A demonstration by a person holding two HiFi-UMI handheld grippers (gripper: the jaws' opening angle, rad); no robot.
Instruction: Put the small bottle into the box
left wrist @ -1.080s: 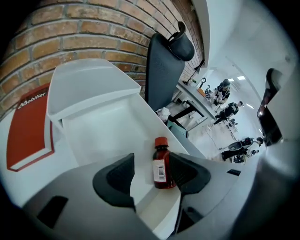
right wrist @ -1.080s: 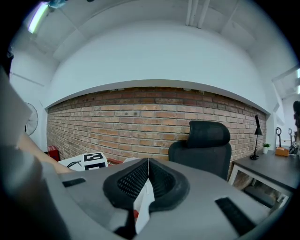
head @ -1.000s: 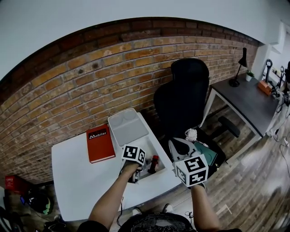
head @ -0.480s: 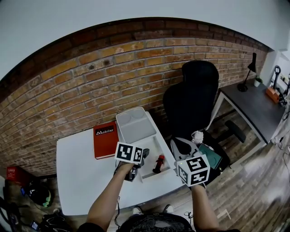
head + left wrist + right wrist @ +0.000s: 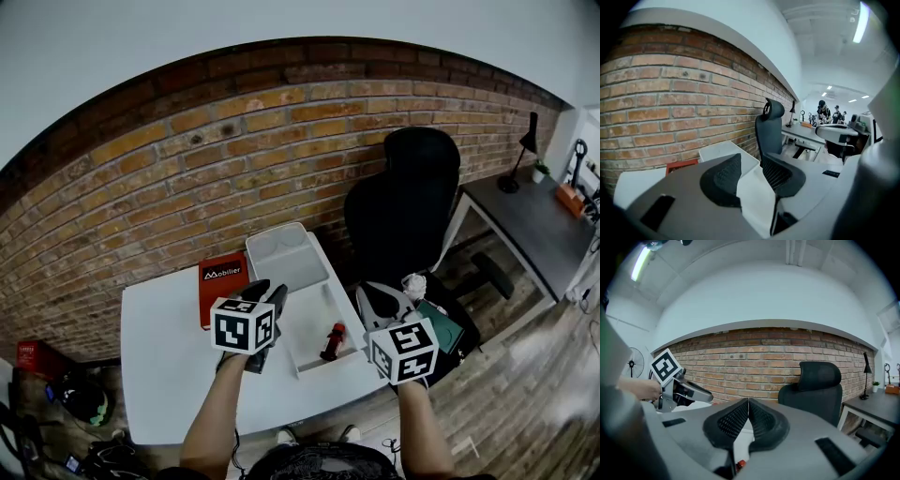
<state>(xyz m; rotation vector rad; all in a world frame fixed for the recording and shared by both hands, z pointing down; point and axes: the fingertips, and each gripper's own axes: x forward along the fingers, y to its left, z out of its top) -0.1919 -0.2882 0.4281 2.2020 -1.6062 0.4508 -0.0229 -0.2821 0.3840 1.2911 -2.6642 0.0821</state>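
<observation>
Lifted out of the box since a second ago, the left gripper (image 5: 267, 292) now hangs above the white table (image 5: 159, 375), over the box's left rim, and the small bottle it was beside is left behind inside.

Near the table's back edge, left of its middle, lies a red book (image 5: 222, 286). Just right of it, at the back right corner, rests the pale grey lid (image 5: 286, 255), its hollow side up. The left gripper's jaws are closing with a clear gap between the dark ribbed pads (image 5: 723, 176); nothing is between them, only the white box seen beyond, so the grip is released and empty.

The open white box (image 5: 314, 314) lies along the table's right edge, in front of the lid. The small bottle (image 5: 333, 341), red with a dark top, is inside the box toward its front right corner; whether it stands or lies cannot be told from this angle.

The right gripper (image 5: 370, 298) is held just past the table's right edge, beside the box and apart from the bottle. Its jaws are pressed together at the tips, clenched on nothing.

Further right stand a black office chair (image 5: 412, 206) against the brick wall and a dark desk (image 5: 525, 225) with a black lamp (image 5: 520, 159).
</observation>
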